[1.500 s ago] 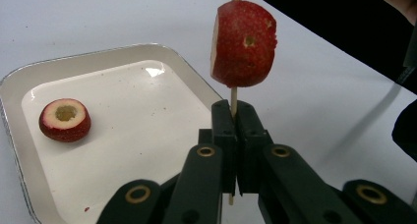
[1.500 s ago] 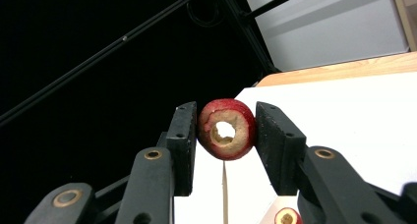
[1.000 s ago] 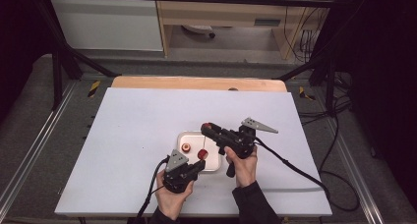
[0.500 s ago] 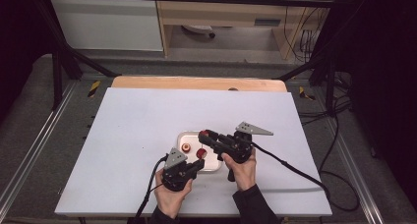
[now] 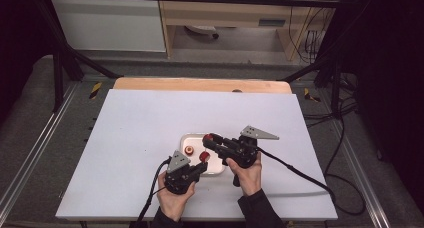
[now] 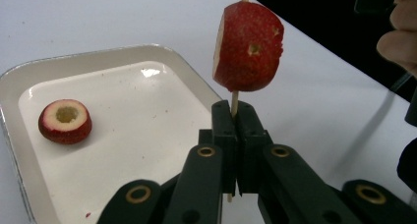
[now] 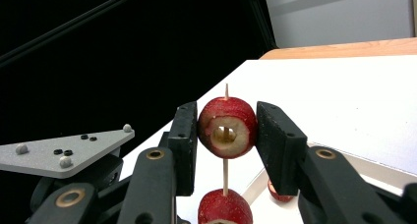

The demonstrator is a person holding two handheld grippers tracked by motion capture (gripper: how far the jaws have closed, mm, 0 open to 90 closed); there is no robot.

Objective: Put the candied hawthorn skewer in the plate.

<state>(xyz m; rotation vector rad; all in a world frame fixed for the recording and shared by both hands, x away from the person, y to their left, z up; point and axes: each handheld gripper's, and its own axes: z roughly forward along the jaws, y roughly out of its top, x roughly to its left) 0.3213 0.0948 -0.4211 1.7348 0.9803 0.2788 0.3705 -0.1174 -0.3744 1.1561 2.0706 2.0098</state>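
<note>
My left gripper is shut on a thin wooden skewer that stands upright. A red fruit piece is threaded on it above the jaws. My right gripper is shut on a second red, cored fruit piece. The skewer passes through its hole, and the tip pokes out above. The first piece sits lower on the stick. In the high view both grippers, left and right, meet over a white tray. One more cored piece lies on the tray.
The tray holds that cored piece on the white table top. A wooden strip runs along the far edge. The right gripper's cable trails to the right. A person's hand is close by.
The right gripper's tip with its fruit piece has sunk a little toward the left gripper. The left gripper has kept still.
</note>
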